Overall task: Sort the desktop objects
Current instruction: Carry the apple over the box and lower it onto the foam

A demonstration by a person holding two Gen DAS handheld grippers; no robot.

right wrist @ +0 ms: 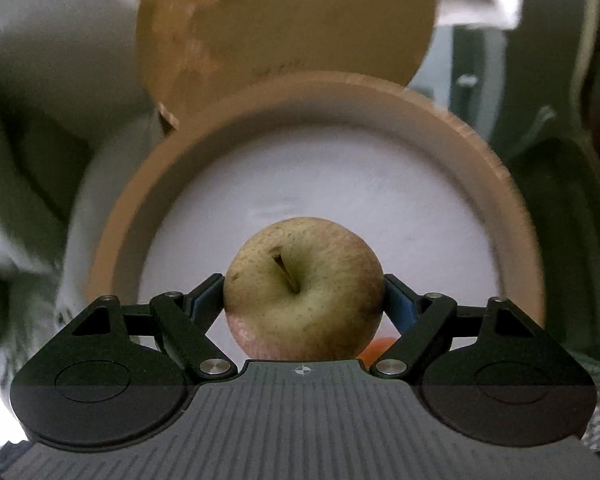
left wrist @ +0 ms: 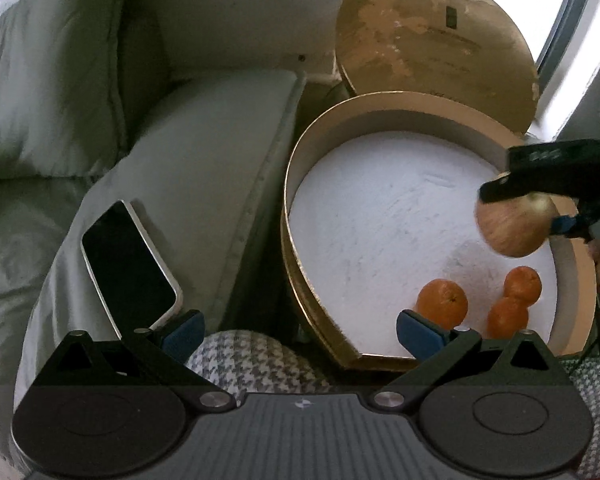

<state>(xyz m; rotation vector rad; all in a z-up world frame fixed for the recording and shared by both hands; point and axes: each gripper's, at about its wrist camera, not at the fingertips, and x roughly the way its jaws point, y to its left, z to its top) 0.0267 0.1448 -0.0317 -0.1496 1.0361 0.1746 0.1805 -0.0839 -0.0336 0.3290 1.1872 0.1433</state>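
Apple between the right gripper jaws, above the round box

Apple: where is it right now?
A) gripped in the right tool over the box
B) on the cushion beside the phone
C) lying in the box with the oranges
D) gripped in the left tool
A. The apple is clamped between the right tool's fingers above the box floor, while the three oranges lie inside and the left tool is open and empty.
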